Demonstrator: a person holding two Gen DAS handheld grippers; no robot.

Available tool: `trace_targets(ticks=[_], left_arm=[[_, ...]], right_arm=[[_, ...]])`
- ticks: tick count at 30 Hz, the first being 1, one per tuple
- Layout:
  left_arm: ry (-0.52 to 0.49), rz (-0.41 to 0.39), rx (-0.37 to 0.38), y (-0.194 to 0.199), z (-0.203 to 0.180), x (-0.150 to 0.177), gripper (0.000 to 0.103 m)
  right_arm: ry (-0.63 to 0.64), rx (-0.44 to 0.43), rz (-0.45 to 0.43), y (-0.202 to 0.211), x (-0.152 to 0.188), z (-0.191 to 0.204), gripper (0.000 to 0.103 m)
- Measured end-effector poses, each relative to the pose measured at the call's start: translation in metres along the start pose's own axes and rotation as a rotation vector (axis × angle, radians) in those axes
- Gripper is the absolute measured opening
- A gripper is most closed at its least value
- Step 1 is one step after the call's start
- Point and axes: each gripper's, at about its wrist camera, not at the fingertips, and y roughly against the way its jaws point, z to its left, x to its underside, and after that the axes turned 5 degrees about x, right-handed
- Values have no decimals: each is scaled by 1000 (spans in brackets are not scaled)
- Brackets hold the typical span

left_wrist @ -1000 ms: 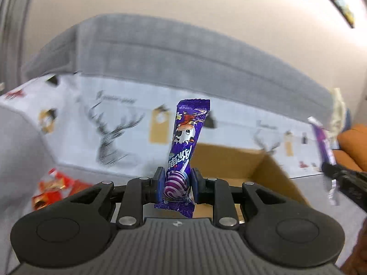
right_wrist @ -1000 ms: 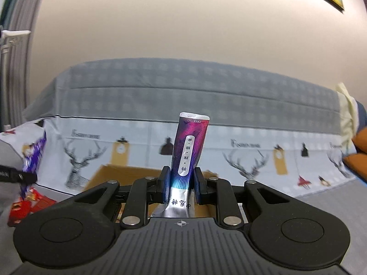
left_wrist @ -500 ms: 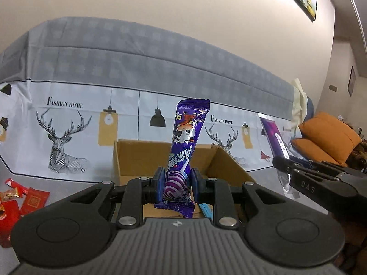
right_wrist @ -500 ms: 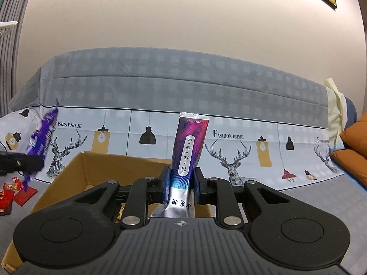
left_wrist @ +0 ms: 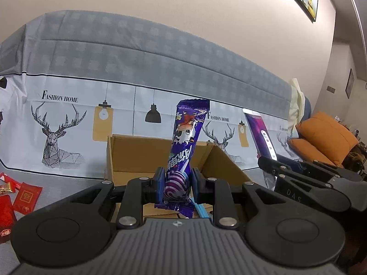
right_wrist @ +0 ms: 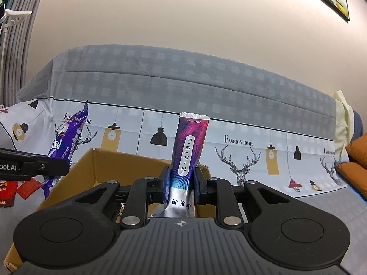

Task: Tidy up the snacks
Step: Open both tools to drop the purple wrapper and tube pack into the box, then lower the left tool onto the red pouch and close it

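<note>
Our left claw [left_wrist: 176, 182] is clamped on a purple candy packet [left_wrist: 186, 146], gripping it near its lower end so the packet stands nearly upright, leaning slightly right at the top. A cartoon face and a swirl are printed on its wrapper. Our right claw [right_wrist: 181, 181] is clamped on a magenta sachet [right_wrist: 188, 151], pinching it where the colored print meets the silver lower part; the sachet also stands upright, with a white label strip down its front.

Both claws sit just in front of an open cardboard box [left_wrist: 135, 158], whose brown back wall and side flaps rise behind the held snacks. In the left wrist view the right claw [left_wrist: 267, 160] shows at the right with the sachet [left_wrist: 261, 135] above the box's right flap. In the right wrist view the left claw [right_wrist: 65, 167] shows at the left edge with the packet [right_wrist: 66, 142] beside the box's [right_wrist: 110, 167] left wall. A few small items lie inside the box, too hidden to identify.

Red packets [left_wrist: 26, 194] lie on the gray surface left of the box. Behind everything stands a sofa [right_wrist: 183, 91] under a gray cover printed with deer and lamps, and an orange cushion [left_wrist: 325, 135] rests at the far right.
</note>
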Motion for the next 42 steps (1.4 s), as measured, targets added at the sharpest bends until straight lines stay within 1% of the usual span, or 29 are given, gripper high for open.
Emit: trace_targets(ticks=[11,14,15,16,18,20,22,26,29,31,32,33,34,37,40,42], left_arm=[[12,-3,8,0,2,-2,26],[29,16,35,-1,3,-4,27],[39,27,50,-2,4,-4,35],[45,37,60,-3,4,-4,48],[38,40,57,-4,3,-3,50],[30,39,54,-3,2,-4,50],[29,39,52,-3,2,-4,50],[26,36,39,-1,3,-5,50],[24,11,22,4,4,-7,44],[15,-11,1,10,6,-9,30],[9,-21,-13,13,7,-10,27],[4,-27,-24,17,8,-11,22],[-1,-28,-34,21,9,-12,19],[-37,-26,-77,36,16,-23,16],[-121,-19,-121,47,23,-42,17],[-188,-21,-172,49,33,-52,17]], right_arm=[[10,-1,0,0,1,0,23],[12,-5,1,-1,1,0,23],[14,-9,4,-1,0,0,24],[15,-12,9,-2,1,0,24],[17,-18,12,-3,1,1,25],[19,-15,10,-3,1,1,32],[15,-11,9,-3,1,1,42],[4,-10,17,-6,2,0,43],[-4,-12,25,-8,2,1,44],[-11,-17,26,-9,2,3,44],[-15,-19,27,-10,2,4,44],[-20,-23,29,-11,1,5,44],[-26,-26,30,-12,0,7,44],[-53,-36,32,-15,-3,13,44],[-104,-69,45,-17,-5,20,44],[-132,-96,45,-16,-7,25,44]])
